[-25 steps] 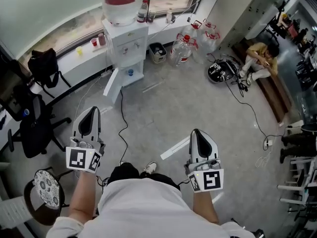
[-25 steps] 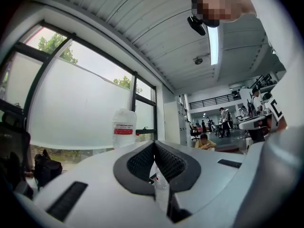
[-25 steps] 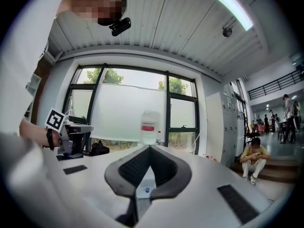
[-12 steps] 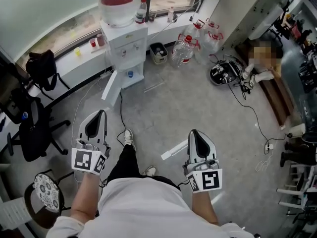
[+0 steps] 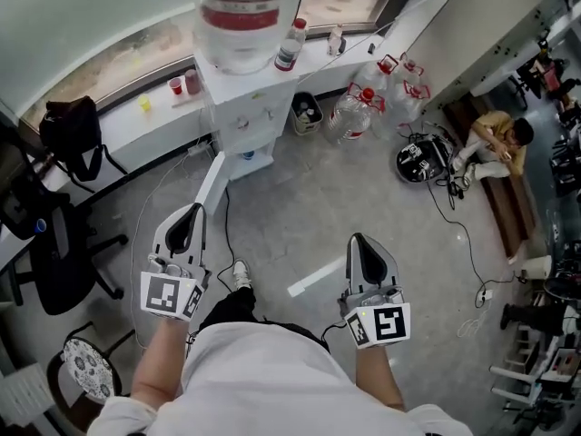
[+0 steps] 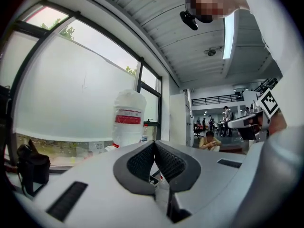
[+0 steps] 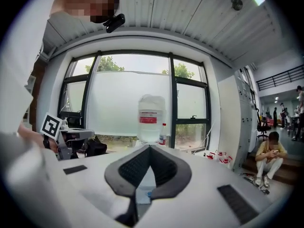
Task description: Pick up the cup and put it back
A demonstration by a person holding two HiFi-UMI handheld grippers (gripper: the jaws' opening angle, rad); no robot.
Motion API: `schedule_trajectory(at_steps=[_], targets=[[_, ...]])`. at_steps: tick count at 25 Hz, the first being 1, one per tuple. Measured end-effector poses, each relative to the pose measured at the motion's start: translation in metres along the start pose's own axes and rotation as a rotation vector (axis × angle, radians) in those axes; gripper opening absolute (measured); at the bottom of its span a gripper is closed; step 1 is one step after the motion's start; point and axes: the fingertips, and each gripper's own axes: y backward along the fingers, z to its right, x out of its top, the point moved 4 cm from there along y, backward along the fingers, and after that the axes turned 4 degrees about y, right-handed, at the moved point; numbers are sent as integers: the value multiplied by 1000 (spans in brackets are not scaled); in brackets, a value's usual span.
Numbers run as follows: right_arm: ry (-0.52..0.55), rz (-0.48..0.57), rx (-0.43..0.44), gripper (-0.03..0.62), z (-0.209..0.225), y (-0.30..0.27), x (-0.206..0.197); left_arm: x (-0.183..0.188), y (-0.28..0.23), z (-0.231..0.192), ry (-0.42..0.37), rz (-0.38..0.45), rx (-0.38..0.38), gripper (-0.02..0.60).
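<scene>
Two small cups, one red [image 5: 175, 85] and one pink [image 5: 192, 82], stand on the white windowsill [image 5: 118, 125] left of the water dispenser [image 5: 243, 107], with a little yellow cup [image 5: 145, 104] further left. My left gripper [image 5: 193, 211] is held out at waist height over the floor, well short of the sill; its jaws meet with nothing between them [image 6: 154, 142]. My right gripper [image 5: 358, 241] is level with it on the right, also shut and empty [image 7: 150, 147]. Both point towards the dispenser's large bottle [image 7: 151, 118].
The dispenser's lower door [image 5: 211, 182] hangs open towards me. A plastic bottle [image 5: 290, 45] stands beside the dispenser, and spare water jugs [image 5: 356, 112] stand on the floor to its right. A black chair [image 5: 45, 243], a backpack [image 5: 68, 134] and a stool [image 5: 83, 366] are at the left. A person [image 5: 499, 139] sits at far right.
The dispenser and windowsill have come closer and larger in the head view as the person walks forward. Both grippers stay shut and keep their places in front of the body.
</scene>
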Motion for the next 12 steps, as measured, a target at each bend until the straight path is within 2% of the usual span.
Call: schedule_trajectory(at_steps=[6, 12], targets=[[4, -19, 15, 20, -1, -66, 11, -4, -41, -40, 5, -30, -10, 23], [-16, -42, 19, 20, 19, -88, 2, -10, -73, -31, 25, -45, -30, 23]])
